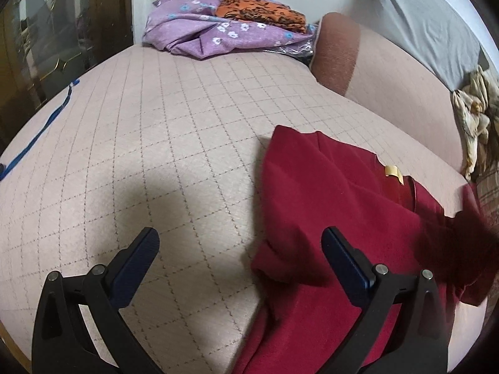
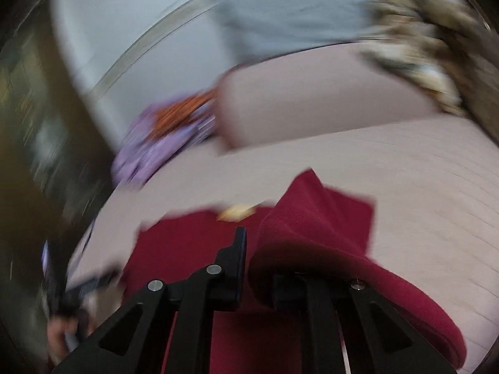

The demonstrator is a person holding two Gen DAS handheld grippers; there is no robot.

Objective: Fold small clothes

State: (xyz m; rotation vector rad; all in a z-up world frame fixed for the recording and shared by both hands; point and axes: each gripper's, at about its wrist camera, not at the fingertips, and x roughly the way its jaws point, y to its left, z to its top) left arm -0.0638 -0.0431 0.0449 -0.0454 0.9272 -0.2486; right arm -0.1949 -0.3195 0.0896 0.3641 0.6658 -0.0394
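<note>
A dark red garment (image 1: 327, 202) lies on the quilted pink bed cover (image 1: 156, 155), with a small gold tag (image 1: 393, 171) at its neck. My left gripper (image 1: 241, 249) is open just above the garment's left edge; its right finger (image 1: 343, 258) is over the red cloth and its left finger over bare cover. The right wrist view is blurred. There my right gripper (image 2: 252, 249) is shut on a fold of the red garment (image 2: 312, 218), which drapes over and hides its right finger. The rest of the garment (image 2: 187, 249) lies flat below.
A purple floral cloth with an orange one on top (image 1: 202, 28) sits at the far end of the bed. A pink bolster (image 1: 374, 71) and grey pillow (image 1: 430, 25) line the right side. A blue strap (image 1: 37, 131) lies at the left edge, beside a dark cabinet (image 1: 46, 31).
</note>
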